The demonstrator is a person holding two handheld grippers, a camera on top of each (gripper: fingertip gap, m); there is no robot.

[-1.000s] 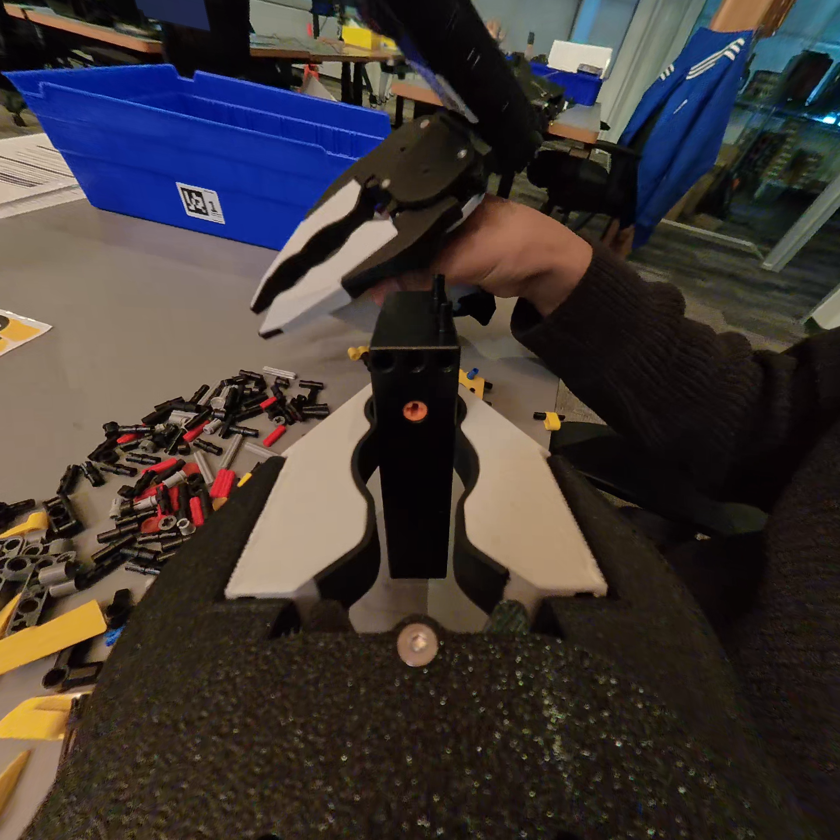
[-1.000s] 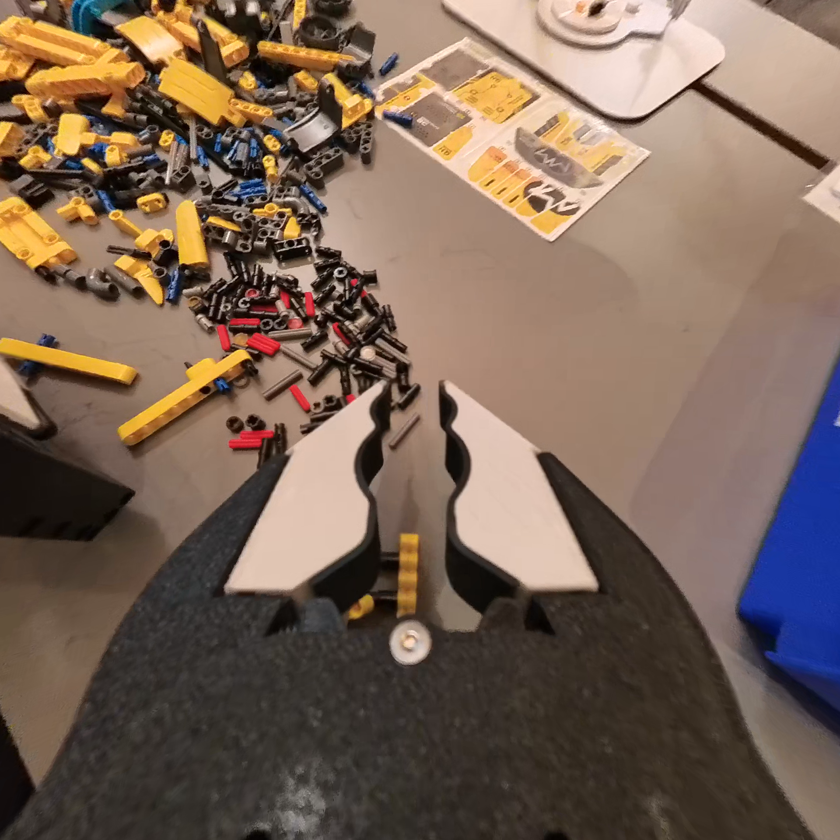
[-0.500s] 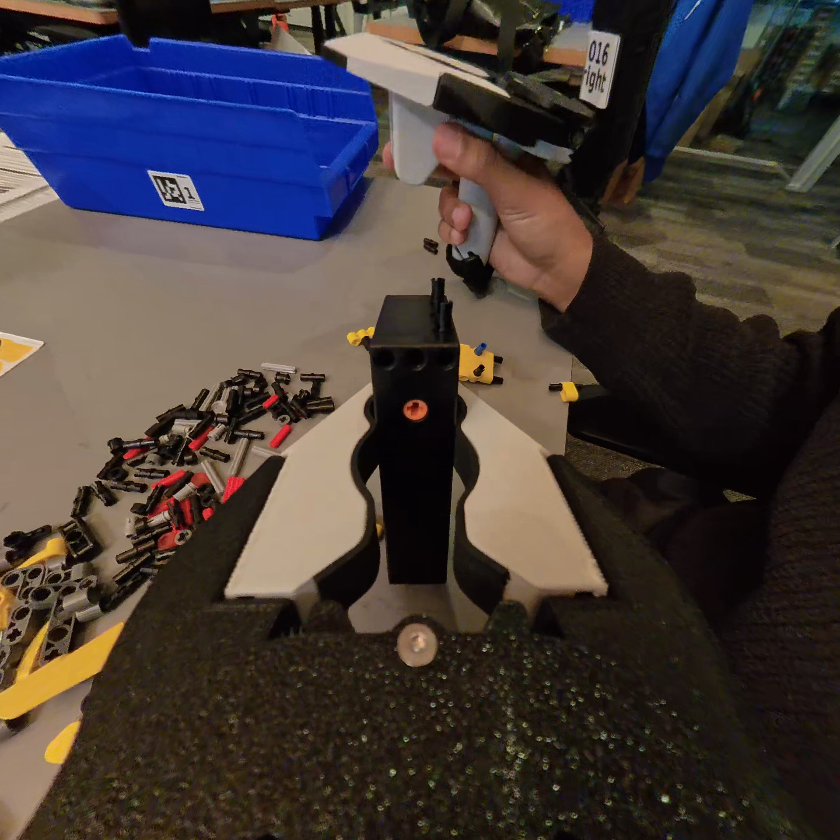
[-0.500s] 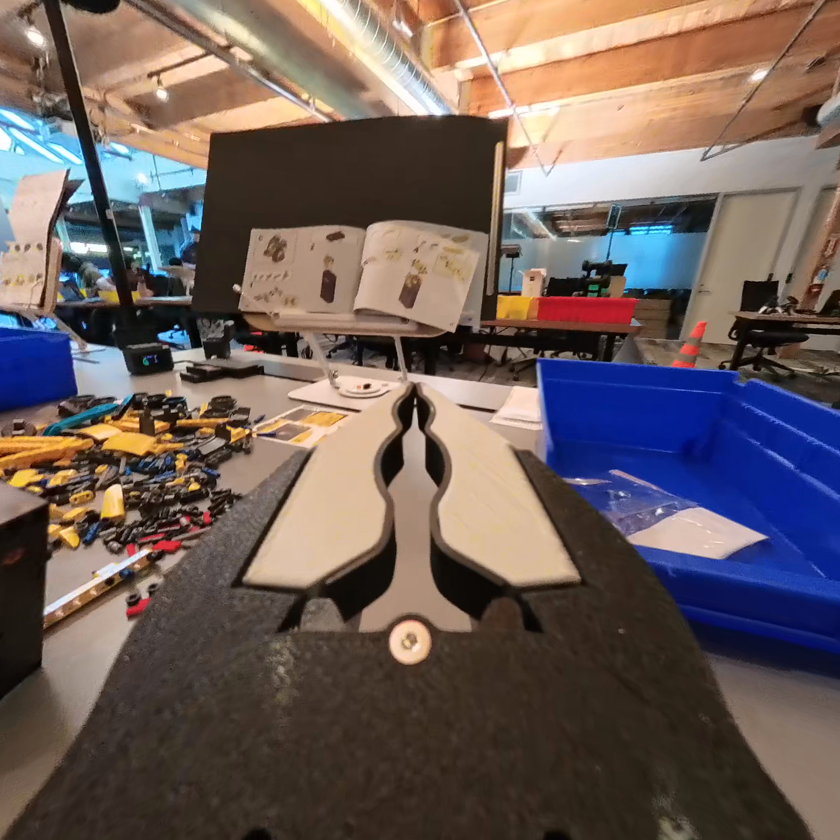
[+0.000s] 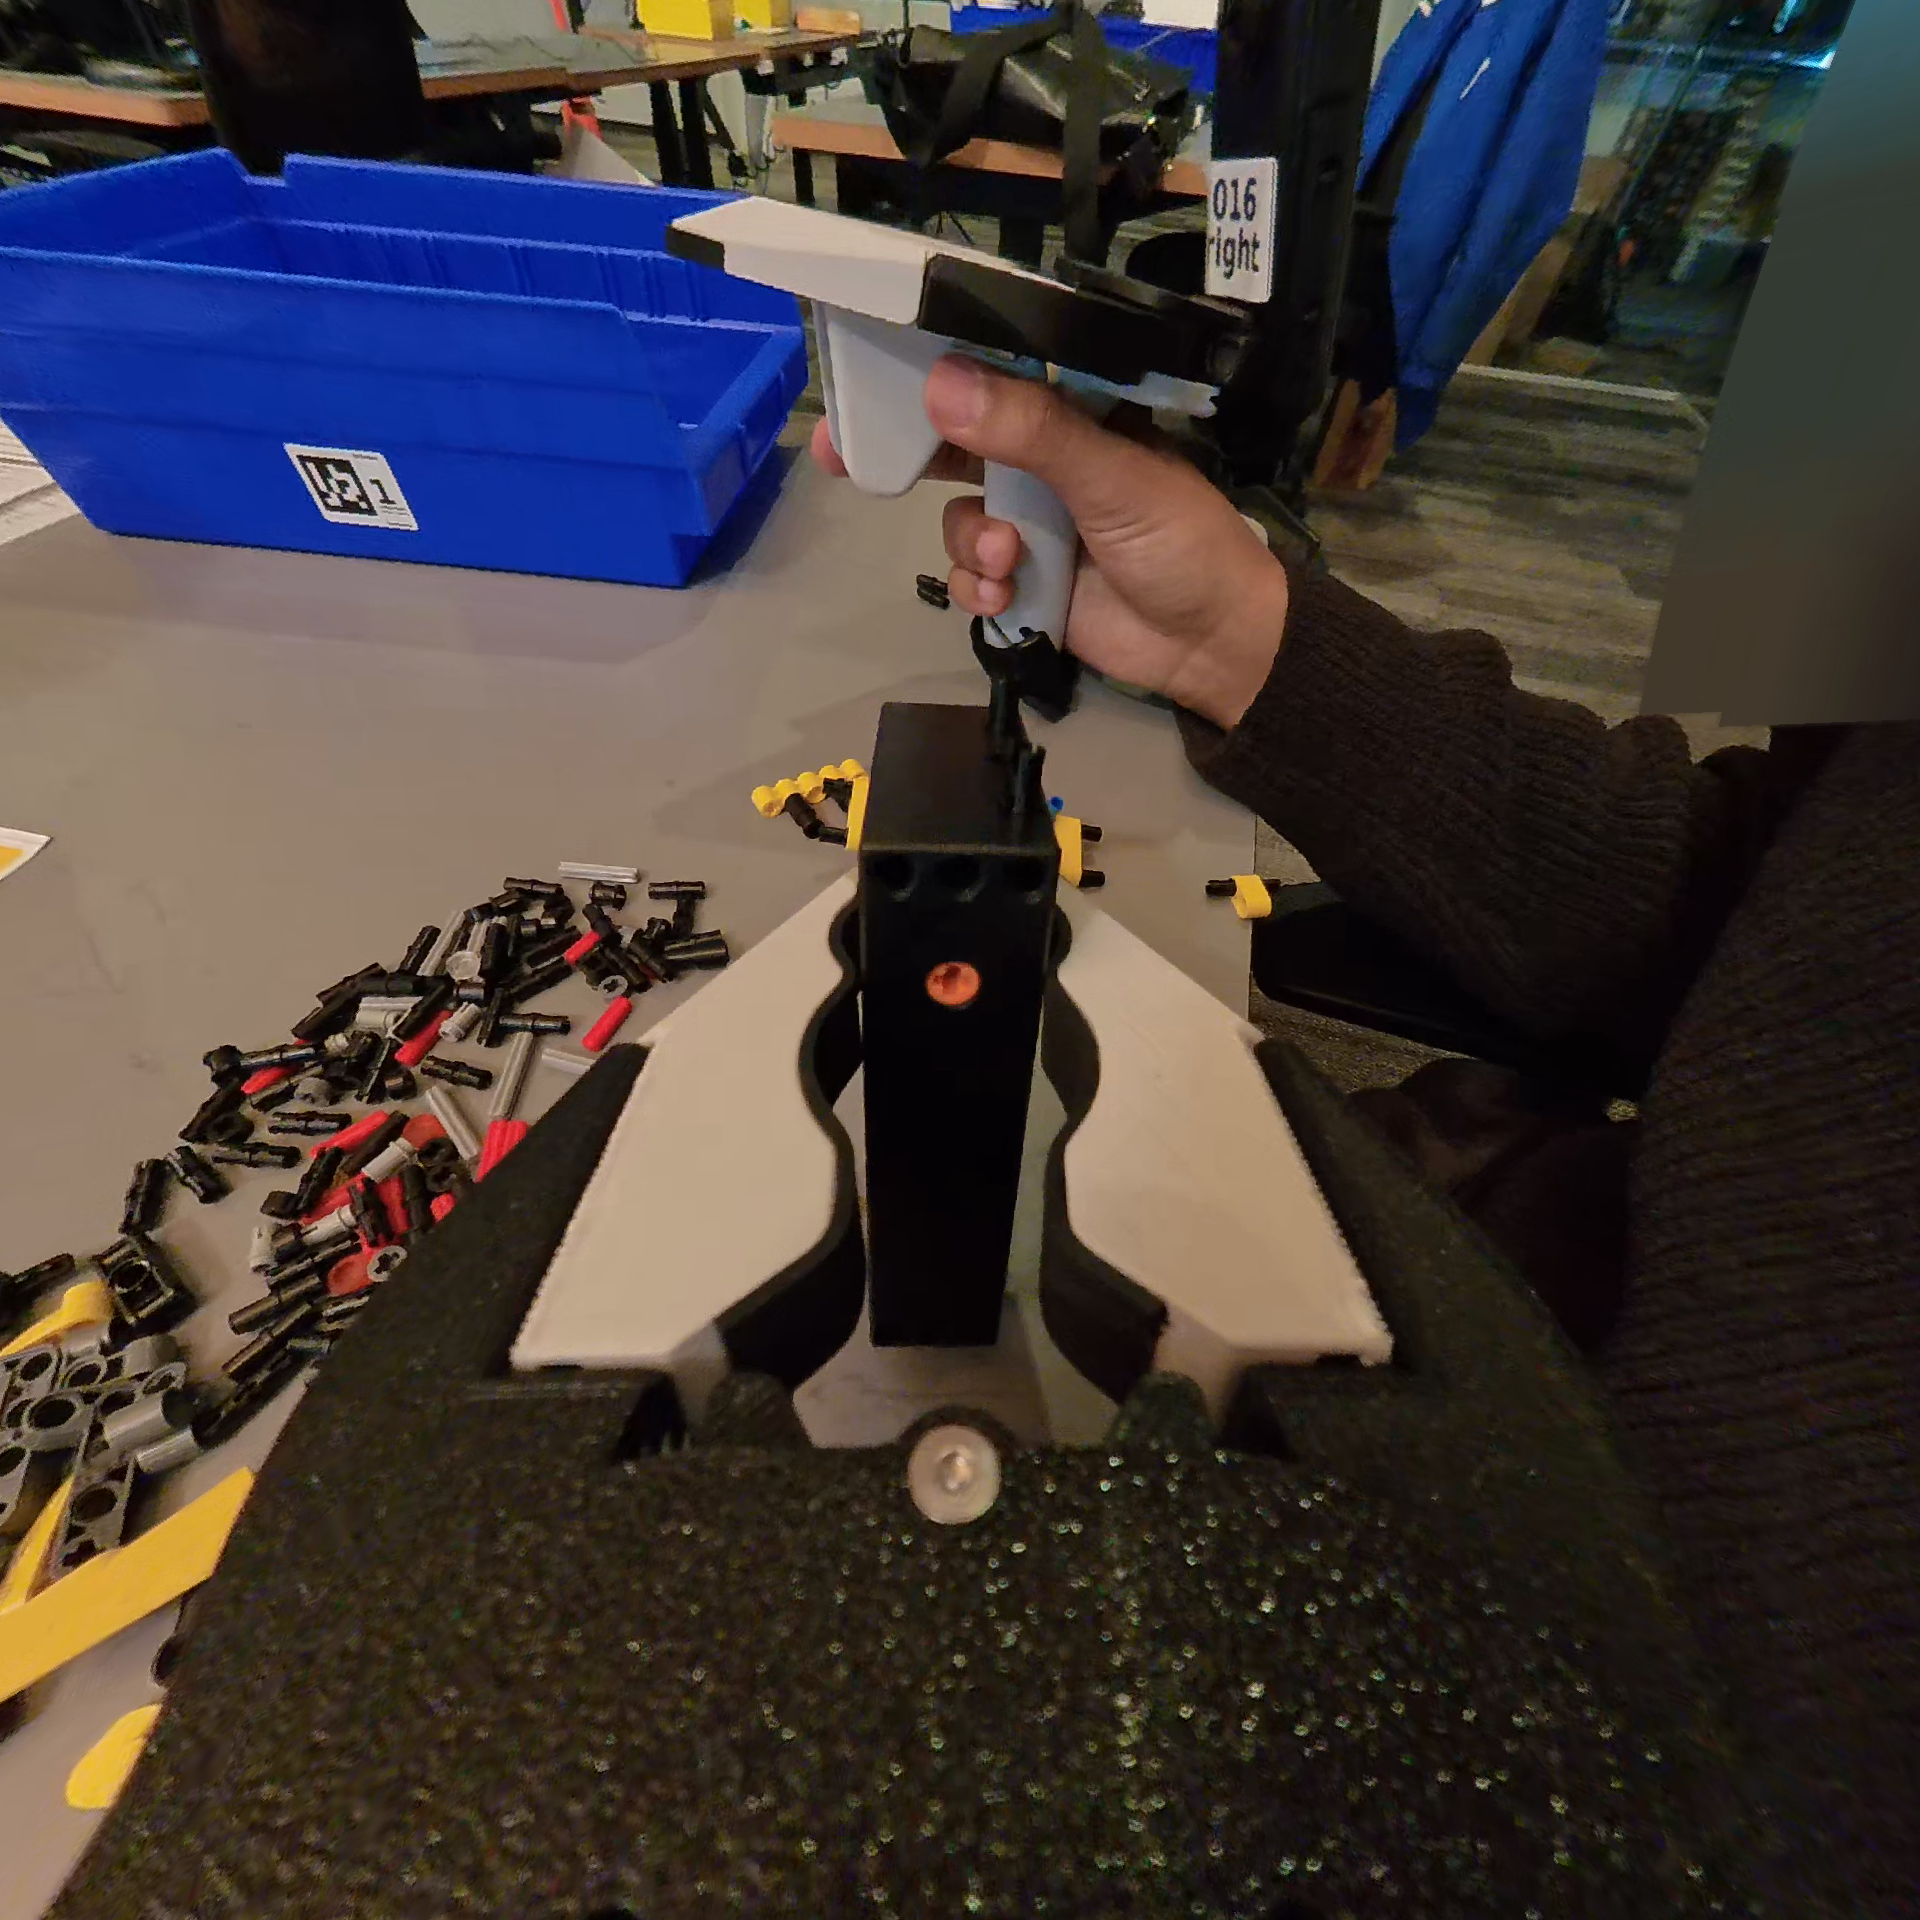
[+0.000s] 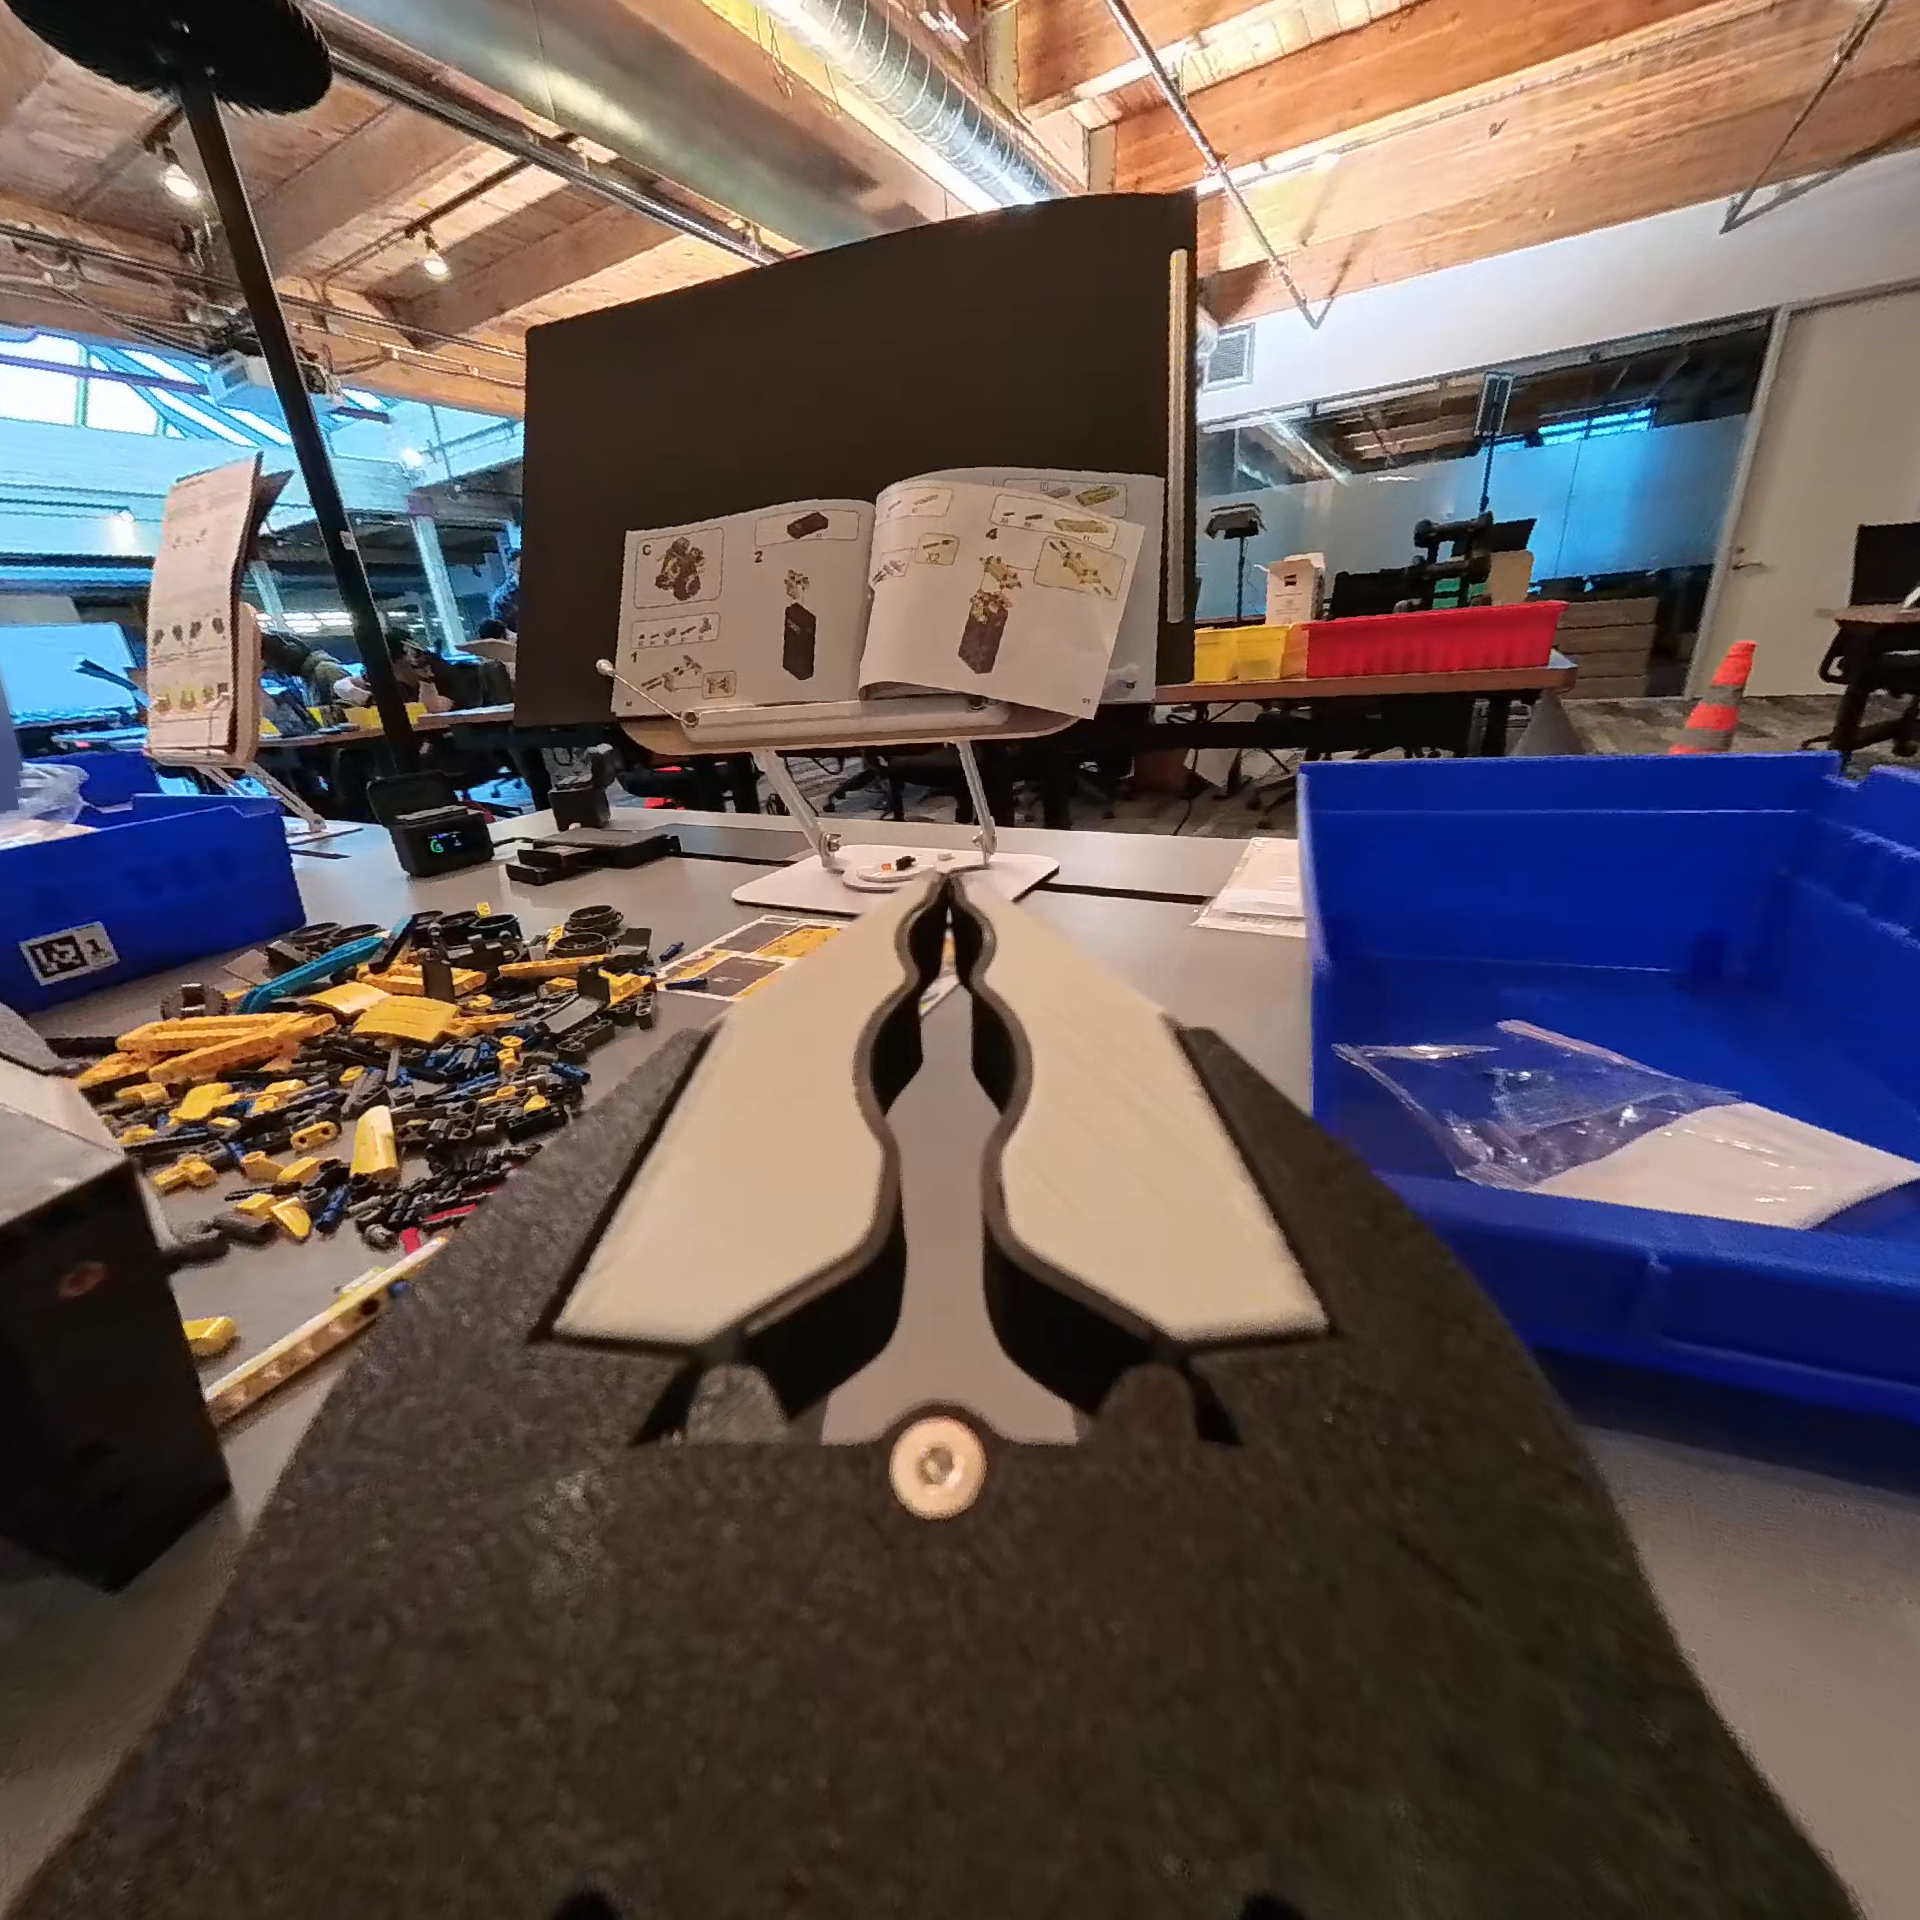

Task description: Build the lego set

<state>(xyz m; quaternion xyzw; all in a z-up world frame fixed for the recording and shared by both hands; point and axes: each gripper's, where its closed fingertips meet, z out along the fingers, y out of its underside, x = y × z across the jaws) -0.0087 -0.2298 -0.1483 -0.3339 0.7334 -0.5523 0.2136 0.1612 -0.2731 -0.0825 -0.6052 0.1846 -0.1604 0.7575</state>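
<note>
1. Left tongs (image 5: 951,1049) are clamped on a tall black block (image 5: 951,1091), held upright between both white fingers (image 5: 717,1132) just above the grey bench (image 5: 312,727). One orange dot shows on its near face, three round holes along the top edge, and one small black pin (image 5: 1013,758) stands up from the top.
2. Right tongs (image 6: 948,904) are raised level and pressed together at the tips, nothing between them; seen from the left, they are gripped by a hand (image 5: 1122,561) beyond the block.
3. Judged for a sound hold: the block is best kept vertical and squarely seated, so the pin is not knocked.
4. Count: two blue bins, a right one (image 6: 1558,935) with a clear bag (image 6: 1538,1101) and white sheet, a left one (image 6: 135,904).
5. One open booklet (image 6: 883,592) on one stand, facing the right tongs.
6. Loose pieces (image 5: 416,1049): black, red, grey and yellow, too many to count.
</note>
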